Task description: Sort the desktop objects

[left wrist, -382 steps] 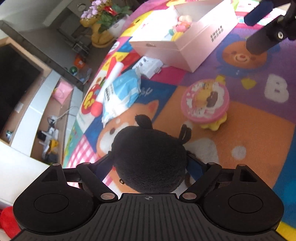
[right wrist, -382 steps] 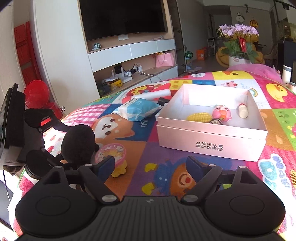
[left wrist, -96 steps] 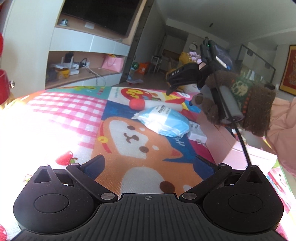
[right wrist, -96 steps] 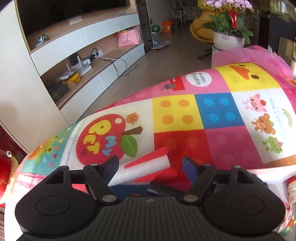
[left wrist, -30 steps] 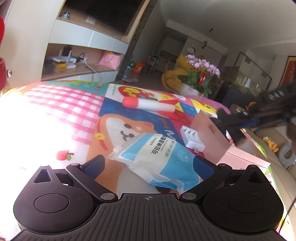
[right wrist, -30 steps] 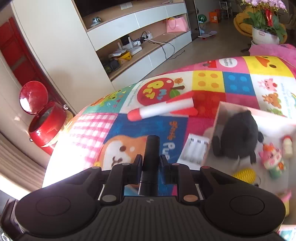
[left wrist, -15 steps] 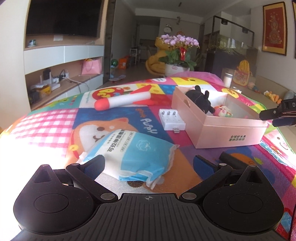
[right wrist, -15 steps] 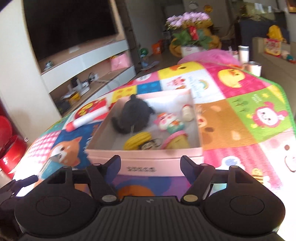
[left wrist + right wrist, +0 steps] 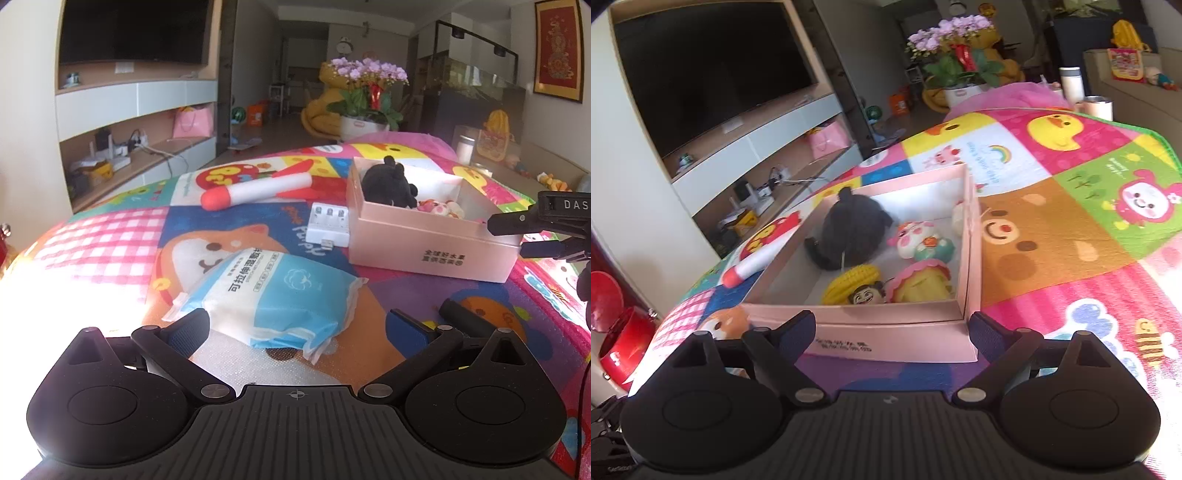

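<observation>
Behind my left gripper [image 9: 295, 326] the near edge of the blue wipes pack [image 9: 275, 295] is cut off, and the black cylinder [image 9: 467, 317] to its right is half hidden by my finger. Those jaws gape, touching nothing. My right gripper [image 9: 893, 334] has just been opening, with nothing between its jaws, before the pink box [image 9: 897, 341], where the black plush [image 9: 851, 230] lies among small toys too jumbled to name.

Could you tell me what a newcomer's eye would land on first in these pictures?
Probably the pink box on the bright cartoon mat, with a black plush toy and small figures inside. Next, the blue wipes packet in front of the open left claw.
</observation>
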